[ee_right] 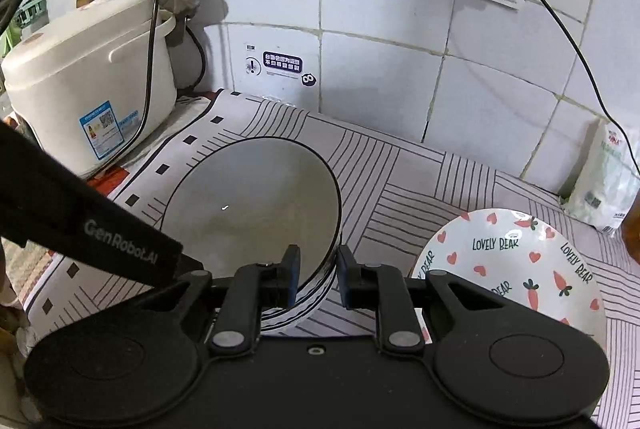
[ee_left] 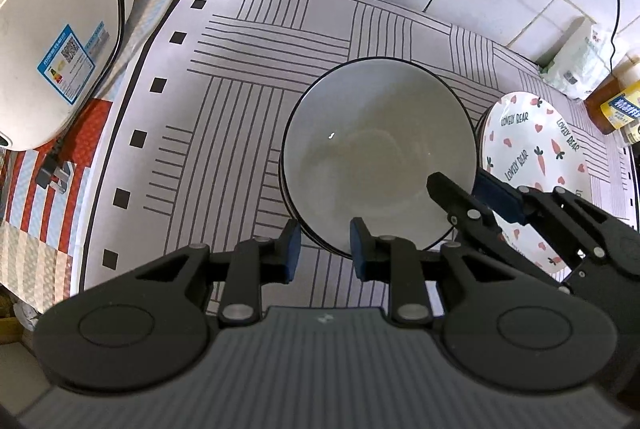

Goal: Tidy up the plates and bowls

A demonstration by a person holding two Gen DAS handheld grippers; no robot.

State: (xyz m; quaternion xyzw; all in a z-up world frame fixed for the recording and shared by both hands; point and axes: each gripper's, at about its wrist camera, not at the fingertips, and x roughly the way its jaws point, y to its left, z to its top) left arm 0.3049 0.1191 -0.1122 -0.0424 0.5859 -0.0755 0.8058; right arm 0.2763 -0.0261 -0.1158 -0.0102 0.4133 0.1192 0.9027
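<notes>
A grey bowl with a dark rim sits nested on a stack of bowls on the striped mat; it also shows in the right wrist view. A white "LOVELY BEAR" plate with hearts and carrots lies just right of it, also in the right wrist view. My left gripper is open and empty at the bowl's near edge. My right gripper is open, its jaws straddling the bowl's right rim, one finger inside and one outside.
A white rice cooker with a black cord stands at the left. The tiled wall is behind, with a socket and cable. A white packet and an amber jar stand at the right. The striped mat covers the counter.
</notes>
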